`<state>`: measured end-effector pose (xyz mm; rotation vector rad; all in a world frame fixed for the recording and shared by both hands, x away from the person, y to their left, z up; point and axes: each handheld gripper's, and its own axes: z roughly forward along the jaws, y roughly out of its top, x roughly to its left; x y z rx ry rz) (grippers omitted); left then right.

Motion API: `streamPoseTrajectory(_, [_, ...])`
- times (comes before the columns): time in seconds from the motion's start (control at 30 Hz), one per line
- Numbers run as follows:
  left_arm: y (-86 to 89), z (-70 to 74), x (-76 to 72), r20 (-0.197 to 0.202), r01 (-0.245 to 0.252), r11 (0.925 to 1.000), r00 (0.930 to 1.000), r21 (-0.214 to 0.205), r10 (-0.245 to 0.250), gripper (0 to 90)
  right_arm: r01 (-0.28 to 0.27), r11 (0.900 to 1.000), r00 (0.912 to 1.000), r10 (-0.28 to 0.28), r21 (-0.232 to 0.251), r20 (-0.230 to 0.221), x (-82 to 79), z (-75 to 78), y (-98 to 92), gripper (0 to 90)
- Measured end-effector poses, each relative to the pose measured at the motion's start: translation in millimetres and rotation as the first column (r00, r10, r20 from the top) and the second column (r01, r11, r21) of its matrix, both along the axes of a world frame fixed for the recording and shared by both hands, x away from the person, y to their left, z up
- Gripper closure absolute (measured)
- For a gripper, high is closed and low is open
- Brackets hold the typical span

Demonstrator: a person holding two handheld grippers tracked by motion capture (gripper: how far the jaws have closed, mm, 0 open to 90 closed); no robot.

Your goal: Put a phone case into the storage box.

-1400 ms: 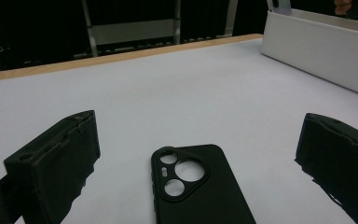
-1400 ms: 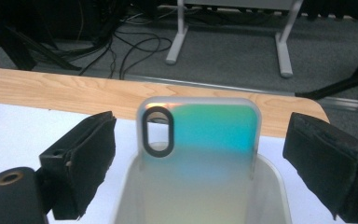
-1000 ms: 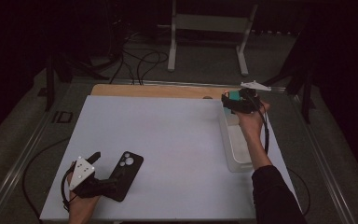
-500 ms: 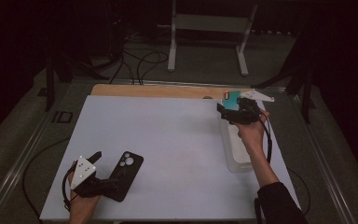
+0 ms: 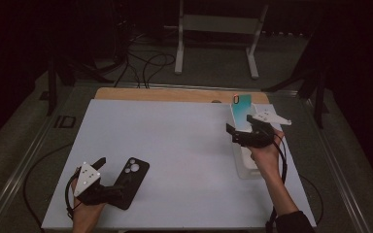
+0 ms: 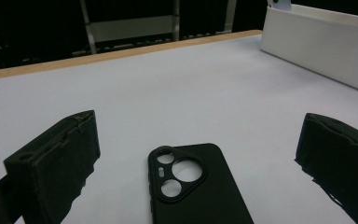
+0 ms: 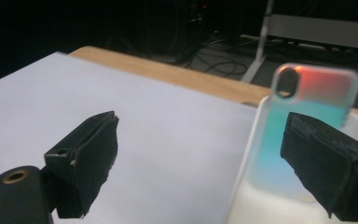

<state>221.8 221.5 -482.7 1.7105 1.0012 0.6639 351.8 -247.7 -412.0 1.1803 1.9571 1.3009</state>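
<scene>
Dark floor and cables ring the white worktop [image 5: 175, 145]. Nearest the person's left, the black phone case [image 5: 131, 182] lies flat, camera holes up, between the left gripper [image 5: 108, 182]'s wide fingers, framed for a grasp. Far right of it, the right gripper [image 5: 240, 133], fingers also wide, hovers beside the teal phone case [image 5: 240, 112] propped upright in the white tray [image 5: 246, 167].

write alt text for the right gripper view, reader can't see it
Two open black jaws of the right gripper frame a teal-to-orange phone case that stands tilted in a white bin, with the right jaw in front of the case's lower corner. A white table with a wooden far edge stretches to the left, and cables and a metal stand lie in the dark behind.
</scene>
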Motion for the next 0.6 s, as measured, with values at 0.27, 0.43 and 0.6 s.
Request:
streamPoseTrajectory(0.27, [2.5,1.7,-0.4,-0.001,-0.013,0.9999,0.9999,-0.003,0.013,0.0,-0.034,0.9992,0.9991,0.035,-0.021,0.024,-37.2,-14.8,-1.7,13.5])
streamPoseTrajectory(0.43, [4.4,3.5,-1.2,-0.002,-0.014,0.9998,0.9999,-0.010,0.014,0.0,-0.056,0.9984,0.9972,0.056,-0.014,0.050,-56.1,-23.2,-7.5,14.1])
streamPoseTrajectory(0.6, [2.4,4.5,-1.0,-0.018,-0.010,0.9999,0.9998,0.004,0.011,0.0,-0.087,0.9962,0.9931,0.087,-0.003,0.079,-77.1,-34.2,-15.8,12.2])
